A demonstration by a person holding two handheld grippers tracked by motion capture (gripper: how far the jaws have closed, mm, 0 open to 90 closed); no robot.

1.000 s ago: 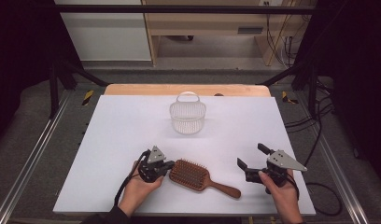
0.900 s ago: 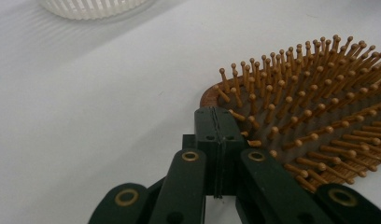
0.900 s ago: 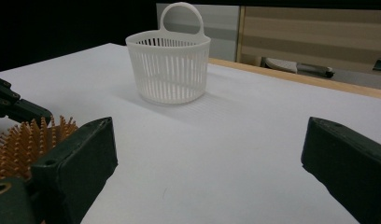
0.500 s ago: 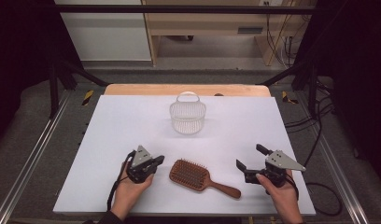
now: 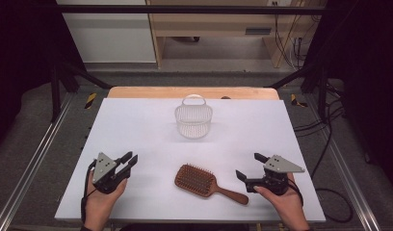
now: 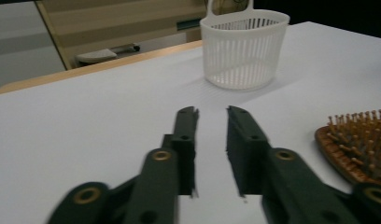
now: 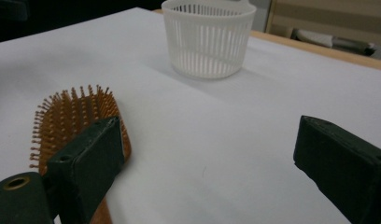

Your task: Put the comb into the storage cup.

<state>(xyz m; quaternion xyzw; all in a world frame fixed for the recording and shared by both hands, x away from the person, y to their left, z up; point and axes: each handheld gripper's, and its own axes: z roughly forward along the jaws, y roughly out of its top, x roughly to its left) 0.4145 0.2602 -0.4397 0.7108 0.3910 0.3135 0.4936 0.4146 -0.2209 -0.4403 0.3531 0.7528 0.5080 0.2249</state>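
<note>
Now hairbrush (image 5: 204, 182) flat on table (image 5: 137, 125), left gripper (image 5: 128, 160) fingers just opening, empty

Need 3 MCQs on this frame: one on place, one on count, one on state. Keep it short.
1. Where does the hairbrush lie?
A. inside the basket
B. on the table between the two grippers
C. on the floor

2. How many baskets stand on the table?
A. one
B. two
C. three

3. How do the right gripper's jaws stand?
A. shut on the brush handle
B. shut on nothing
C. wide open, nothing between them

Key: 1 B, the high view shows it flat between the left gripper and the right one. 2 A, a single white basket. 3 C, the right gripper view shows bare table between the jaws.
</note>
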